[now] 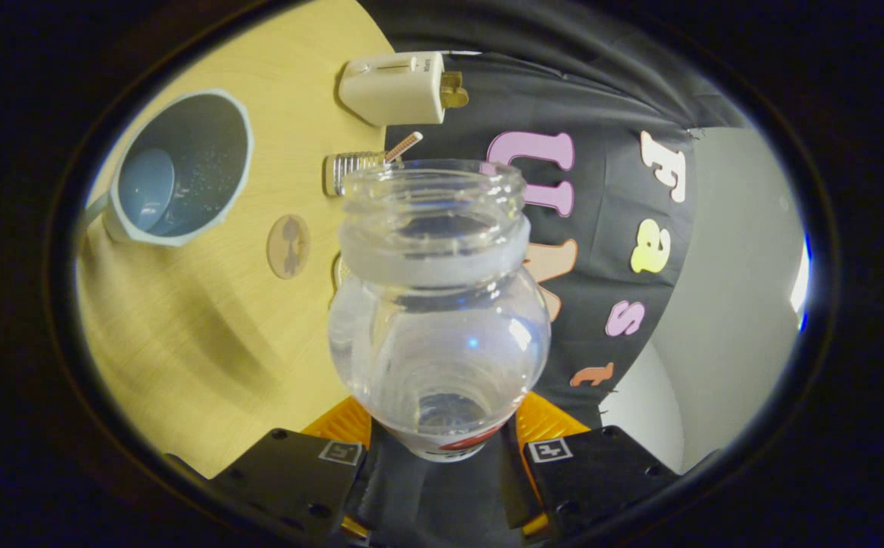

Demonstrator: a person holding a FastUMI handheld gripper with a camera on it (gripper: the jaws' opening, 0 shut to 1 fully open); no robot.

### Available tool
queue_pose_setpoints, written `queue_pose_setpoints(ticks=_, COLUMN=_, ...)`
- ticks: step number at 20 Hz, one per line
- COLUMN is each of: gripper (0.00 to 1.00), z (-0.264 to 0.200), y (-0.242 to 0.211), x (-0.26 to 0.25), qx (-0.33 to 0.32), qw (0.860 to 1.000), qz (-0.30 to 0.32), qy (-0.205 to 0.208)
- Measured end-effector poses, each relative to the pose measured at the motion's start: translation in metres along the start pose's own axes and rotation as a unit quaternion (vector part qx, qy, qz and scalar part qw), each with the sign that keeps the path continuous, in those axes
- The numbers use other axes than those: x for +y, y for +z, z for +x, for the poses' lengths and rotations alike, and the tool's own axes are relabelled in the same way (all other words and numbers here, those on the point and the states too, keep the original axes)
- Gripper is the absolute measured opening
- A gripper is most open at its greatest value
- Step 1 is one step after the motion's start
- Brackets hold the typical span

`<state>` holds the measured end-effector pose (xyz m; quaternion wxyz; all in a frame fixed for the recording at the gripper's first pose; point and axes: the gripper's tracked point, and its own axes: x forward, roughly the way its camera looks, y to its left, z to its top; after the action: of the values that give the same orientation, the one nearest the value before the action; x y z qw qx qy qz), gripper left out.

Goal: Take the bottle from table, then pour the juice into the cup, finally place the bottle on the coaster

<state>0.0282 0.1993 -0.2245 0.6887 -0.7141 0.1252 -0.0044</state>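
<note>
A clear uncapped bottle [439, 304] stands between my fingers, its open mouth pointing away from me, with both fingers of my gripper [442, 430] pressed on its lower body. The whole view is rolled, so the wooden table [183, 342] runs up the left side. On it, beyond the bottle and to the left, sits a grey cup [179, 171] with a pale rim, its mouth facing me. A small round wooden coaster [288, 246] lies between the cup and the bottle's neck.
A white boxy appliance [396, 87] stands at the table's far edge by the black booth cloth. A small ribbed metal object [354, 169] with a stick in it sits just behind the bottle's mouth. A pale grey wall lies to the right.
</note>
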Motion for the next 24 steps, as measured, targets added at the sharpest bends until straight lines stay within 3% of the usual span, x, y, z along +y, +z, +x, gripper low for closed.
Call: queue_pose_setpoints(ticks=24, gripper=0.64, z=0.014, y=0.004, x=-0.015, qx=-0.018, qw=0.999, qz=-0.036, qy=-0.02)
